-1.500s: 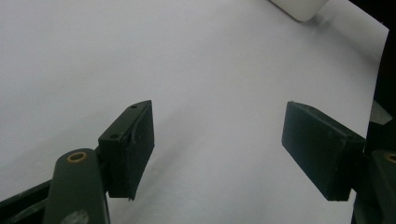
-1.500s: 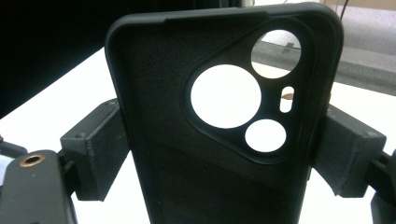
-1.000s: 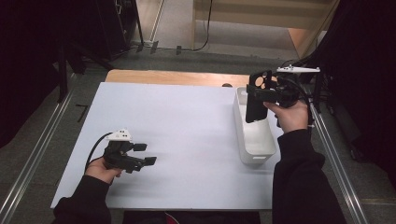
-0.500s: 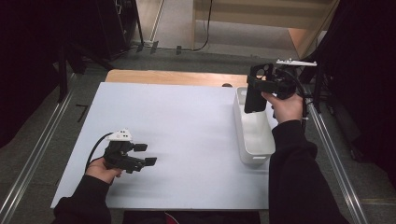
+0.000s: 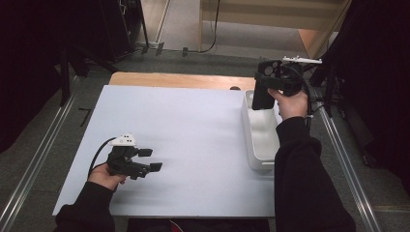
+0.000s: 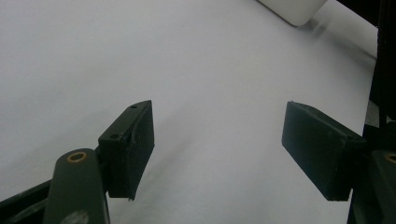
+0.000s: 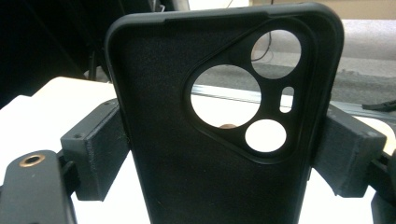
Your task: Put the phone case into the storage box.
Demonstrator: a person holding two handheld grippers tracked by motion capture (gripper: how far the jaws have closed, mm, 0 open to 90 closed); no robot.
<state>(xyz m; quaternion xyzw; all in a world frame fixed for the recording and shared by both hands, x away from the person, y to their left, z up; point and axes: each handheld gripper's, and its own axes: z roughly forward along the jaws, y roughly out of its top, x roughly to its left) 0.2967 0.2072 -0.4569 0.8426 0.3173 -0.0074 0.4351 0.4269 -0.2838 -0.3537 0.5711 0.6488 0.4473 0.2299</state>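
Note:
A black phone case (image 7: 219,130) with round camera cut-outs stands upright between the jaws of my right gripper (image 7: 224,158), which is shut on its two long edges. In the high view that right gripper (image 5: 270,84) holds the phone case (image 5: 263,96) in the air above the far end of a white bin (image 5: 258,145). My left gripper (image 5: 147,160) rests low over the white table sheet (image 5: 193,125) at the front left. Its jaws are open, and the left gripper (image 6: 219,154) has only bare sheet between them.
The white bin's corner (image 6: 294,9) sits far off in the left gripper view. A wooden strip (image 5: 179,79) runs along the table's far edge. Metal rails (image 5: 38,154) flank the table on both sides.
My right gripper has lifted the phone case up and away from me, from just over the bin to higher above its far end. The left gripper has stayed put.

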